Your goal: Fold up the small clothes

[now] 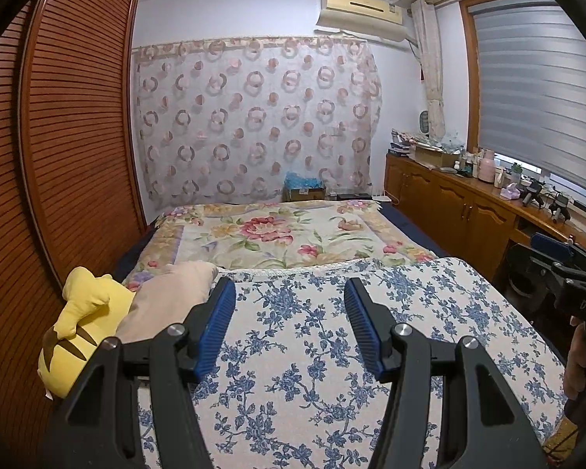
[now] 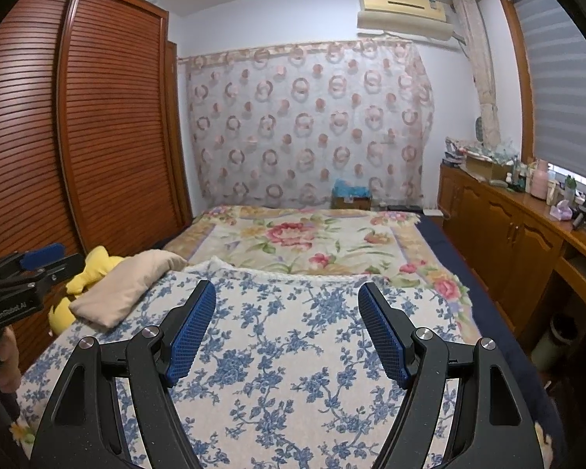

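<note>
A white cloth with blue flowers (image 1: pixel 312 344) lies spread flat over the near part of the bed. My left gripper (image 1: pixel 289 289) hovers above it, jaws open, nothing between the blue pads. In the right wrist view the same cloth (image 2: pixel 293 351) lies under my right gripper (image 2: pixel 287 291), which also stands open and empty. A beige soft piece (image 1: pixel 168 297) rests at the cloth's far left corner (image 2: pixel 125 289). I cannot tell whether it is a garment or a small pillow.
A yellow plush toy (image 1: pixel 82 324) lies left of the beige piece, against the slatted wooden wardrobe (image 1: pixel 58 156). A flowered blanket (image 1: pixel 277 234) covers the far bed. A wooden cabinet (image 1: pixel 468 203) with bottles runs along the right wall. Hands hold both gripper handles (image 2: pixel 4 351).
</note>
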`<state>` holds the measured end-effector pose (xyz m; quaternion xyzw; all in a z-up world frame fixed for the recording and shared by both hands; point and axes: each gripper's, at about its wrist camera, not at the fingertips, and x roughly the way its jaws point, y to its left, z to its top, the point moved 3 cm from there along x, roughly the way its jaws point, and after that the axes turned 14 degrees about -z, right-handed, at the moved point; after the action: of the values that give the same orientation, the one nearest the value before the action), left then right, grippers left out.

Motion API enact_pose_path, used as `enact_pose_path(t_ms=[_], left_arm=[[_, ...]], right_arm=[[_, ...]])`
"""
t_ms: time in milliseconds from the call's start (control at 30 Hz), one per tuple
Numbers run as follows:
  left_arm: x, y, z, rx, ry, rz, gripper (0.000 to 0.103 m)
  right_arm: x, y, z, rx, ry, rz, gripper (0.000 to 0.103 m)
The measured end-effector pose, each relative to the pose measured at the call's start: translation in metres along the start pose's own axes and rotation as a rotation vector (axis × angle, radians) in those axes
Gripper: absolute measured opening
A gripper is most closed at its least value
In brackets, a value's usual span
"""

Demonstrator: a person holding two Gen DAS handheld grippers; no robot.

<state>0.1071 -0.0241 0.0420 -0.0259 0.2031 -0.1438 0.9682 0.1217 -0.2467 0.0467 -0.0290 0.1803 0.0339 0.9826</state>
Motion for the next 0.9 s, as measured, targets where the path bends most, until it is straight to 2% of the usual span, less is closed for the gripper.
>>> enact_pose_path(t_ms=[900], left_arm=[[-0.001, 0.0006, -0.0009, -0.003, -0.006, 0.002, 0.057]], right_arm=[[-0.0001, -0.0034, -0.0006, 0.004, 0.002, 0.002, 0.078]])
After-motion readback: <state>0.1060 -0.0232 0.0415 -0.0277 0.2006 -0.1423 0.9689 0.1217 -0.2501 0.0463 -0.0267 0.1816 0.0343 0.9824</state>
